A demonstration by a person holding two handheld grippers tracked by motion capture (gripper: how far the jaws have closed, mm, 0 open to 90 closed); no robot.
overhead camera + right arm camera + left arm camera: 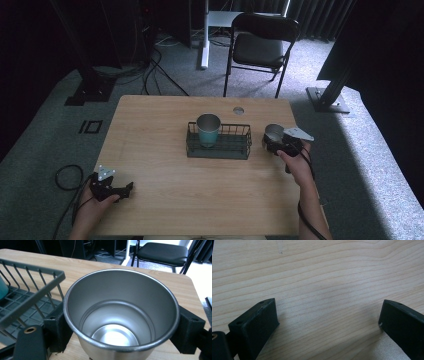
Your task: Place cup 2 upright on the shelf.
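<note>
We see a wooden table (165,150) with a dark wire basket (218,146) at its middle holding a teal cup (208,129). Our right gripper (278,142), just right of the basket, grips a steel cup (273,133). Our left gripper (111,187) rests near the front left corner, jaws apart.
</note>
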